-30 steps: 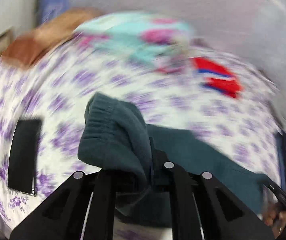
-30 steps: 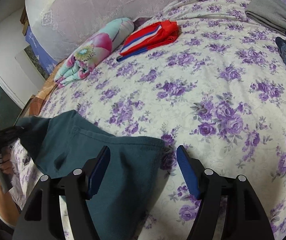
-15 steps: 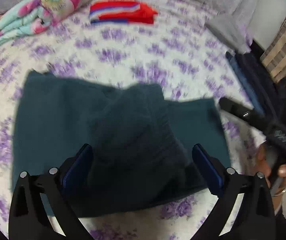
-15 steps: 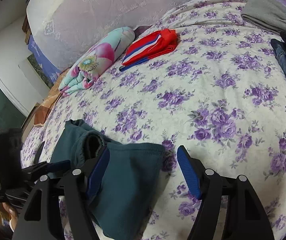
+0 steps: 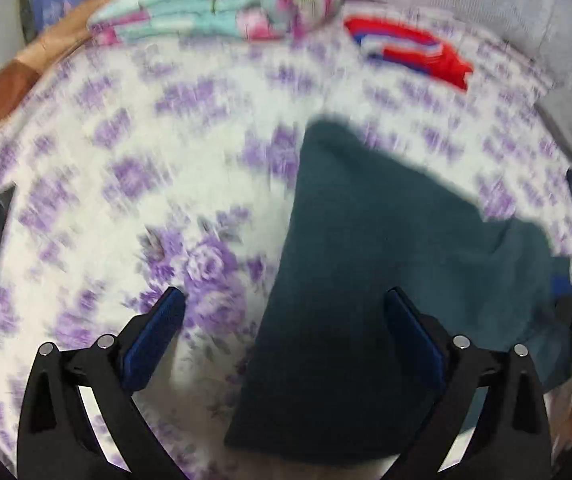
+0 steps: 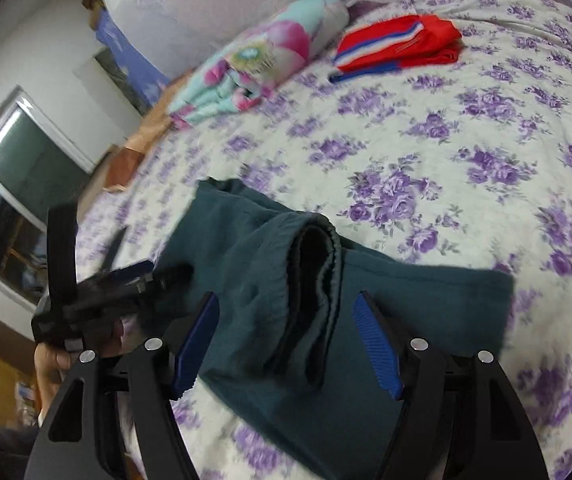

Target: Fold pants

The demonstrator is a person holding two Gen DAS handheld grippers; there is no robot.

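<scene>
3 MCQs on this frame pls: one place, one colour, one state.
1. Where do the pants lie?
A. on the floral bedspread
B. hung on a chair
C. in a basket

2. What colour are the pants?
A. red
B. dark teal
C. grey

3. How does the left gripper stand?
A. clamped on the waistband
B. open, pads off the cloth
C. out of view

Key: 1 A, purple-flowered sheet shows all round the cloth. 2 B, both wrist views show dark teal fabric; the red garment lies far off beside the rolled blanket. 3 B, its jaws have just been opening and stand wide, nothing pinched.
</scene>
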